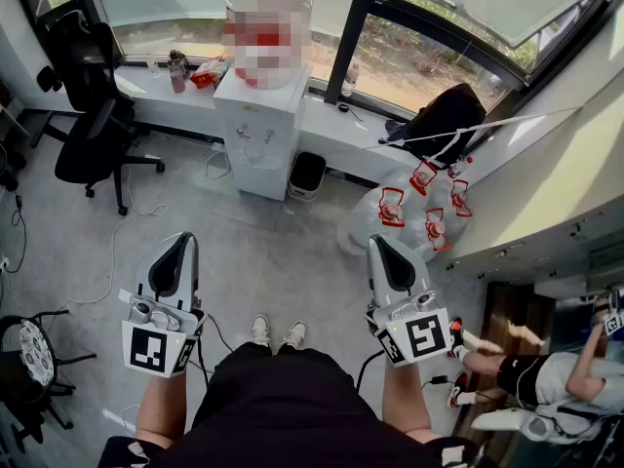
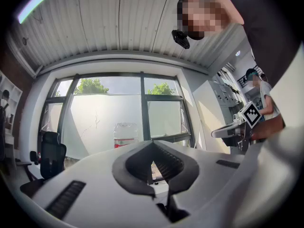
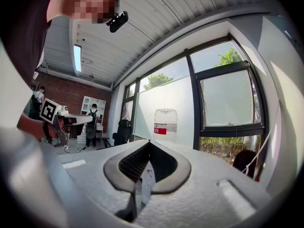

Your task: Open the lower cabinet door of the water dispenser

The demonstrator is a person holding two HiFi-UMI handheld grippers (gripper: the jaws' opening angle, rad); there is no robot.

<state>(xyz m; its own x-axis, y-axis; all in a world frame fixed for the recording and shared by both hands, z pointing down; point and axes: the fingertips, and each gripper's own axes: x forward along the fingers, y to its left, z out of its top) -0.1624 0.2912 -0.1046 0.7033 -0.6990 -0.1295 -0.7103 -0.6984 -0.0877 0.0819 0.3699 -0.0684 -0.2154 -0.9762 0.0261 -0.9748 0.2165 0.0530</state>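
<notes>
Though the water dispenser (image 1: 261, 115) stands far across the grey floor (image 1: 273, 261) against the window ledge (image 1: 146, 88), you see its lower cabinet door (image 1: 258, 175) only steeply foreshortened. A black bin (image 1: 307, 174) sits just right, an office chair (image 1: 88, 115) left. Your left gripper (image 1: 185, 240) and right gripper (image 1: 376, 242) are both closed, empty.

black clothes (image 1: 283, 408), white sneakers (image 1: 261, 331), two white hand-held grippers (image 1: 185, 239) (image 1: 376, 243) with black-and-white marker cubes (image 1: 156, 349)
</notes>
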